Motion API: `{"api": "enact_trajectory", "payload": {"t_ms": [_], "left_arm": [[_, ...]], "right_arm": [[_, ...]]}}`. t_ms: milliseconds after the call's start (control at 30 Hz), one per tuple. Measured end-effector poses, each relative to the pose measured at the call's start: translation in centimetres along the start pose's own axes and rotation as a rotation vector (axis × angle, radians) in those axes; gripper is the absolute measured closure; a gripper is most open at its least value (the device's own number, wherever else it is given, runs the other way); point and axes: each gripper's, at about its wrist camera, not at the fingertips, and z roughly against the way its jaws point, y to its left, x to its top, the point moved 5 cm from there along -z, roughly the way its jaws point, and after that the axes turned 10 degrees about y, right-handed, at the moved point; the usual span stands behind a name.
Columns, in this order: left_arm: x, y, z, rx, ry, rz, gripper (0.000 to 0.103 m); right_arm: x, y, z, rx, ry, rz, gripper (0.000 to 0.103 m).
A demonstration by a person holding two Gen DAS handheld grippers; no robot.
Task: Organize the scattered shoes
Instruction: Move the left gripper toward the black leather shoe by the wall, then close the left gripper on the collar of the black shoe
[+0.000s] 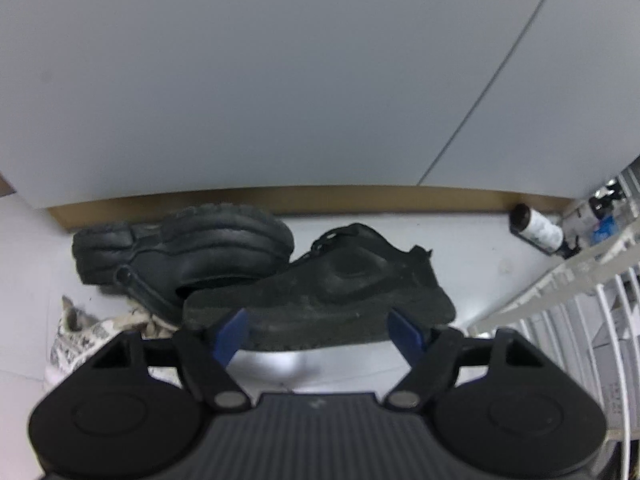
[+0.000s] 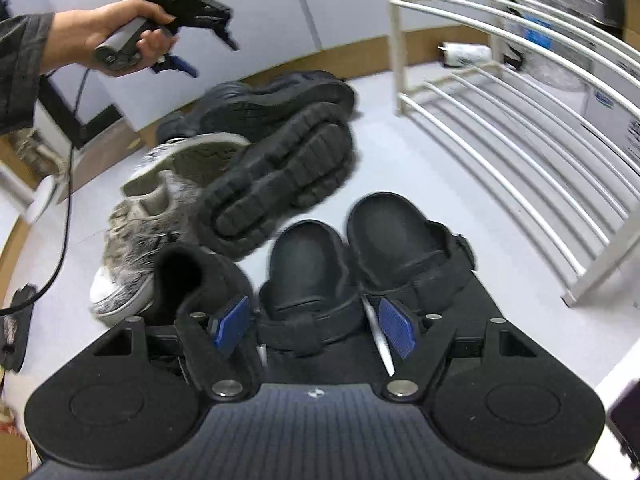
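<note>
The left gripper [image 1: 318, 330] stood with its jaws spread and nothing between them, low over the pale floor [image 1: 472, 264] before a black sneaker [image 1: 332, 292]. That sneaker lay on its sole, long axis across the view, toe to the left. Behind it a black clog [image 1: 180, 248] lay on its side, sole showing, close to the brown skirting [image 1: 280, 196]. Bare floor opened to the right, up to the white shoe rack [image 1: 568, 280].

The right gripper [image 2: 316, 326] was also open and empty, poised just above a pair of black clogs [image 2: 352, 256] set side by side, toes pointing away. An overturned black shoe [image 2: 280, 180] lay tread-up, slanting rightward. Beside it lay a furry grey sneaker [image 2: 132, 236]. Clear floor separated the clogs from the rack.
</note>
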Motion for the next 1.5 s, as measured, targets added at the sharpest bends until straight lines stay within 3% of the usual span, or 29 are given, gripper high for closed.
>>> {"api": "enact_trajectory", "payload": {"t_ms": [100, 233, 433, 767, 867, 1100, 1133, 1167, 1200, 1500], "left_arm": [[1.4, -0.2, -1.1, -0.007, 0.001, 0.019, 0.024], [3.0, 0.1, -2.6, 0.057, 0.008, 0.026, 0.024], [4.5, -1.1, -4.6, 0.023, 0.027, 0.020, 0.024], [6.2, -3.0, -9.3, 0.071, 0.032, 0.083, 0.021], [6.8, -4.3, -10.9, 0.138, 0.055, 0.059, 0.019], [7.9, -5.7, -12.6, 0.215, 0.047, 0.101, 0.015], [7.8, -5.8, -13.0, 0.219, 0.056, 0.121, 0.017], [7.7, -5.9, -13.3, 0.224, 0.067, 0.131, 0.028], [7.6, -6.0, -13.6, 0.229, 0.079, 0.137, 0.031], [6.9, -7.8, -12.7, 0.226, 0.161, 0.047, 0.046]], "right_arm": [[0.3, -0.3, -0.3, 0.006, -0.001, -0.019, 0.027], [0.8, -0.7, -0.8, 0.015, -0.002, -0.045, 0.027], [2.0, -1.2, -1.4, 0.015, -0.004, -0.068, 0.027], [3.2, -3.5, -1.7, -0.016, -0.012, -0.059, 0.027], [3.2, -3.9, -1.9, -0.020, -0.008, -0.064, 0.027], [3.1, -4.8, -2.4, -0.031, 0.003, -0.074, 0.027], [3.1, -4.9, -2.4, -0.032, 0.005, -0.075, 0.027], [3.1, -5.1, -2.5, -0.034, 0.006, -0.077, 0.027], [3.1, -5.2, -2.6, -0.035, 0.008, -0.078, 0.027], [2.8, -6.1, -2.5, -0.039, 0.002, -0.117, 0.027]]}}
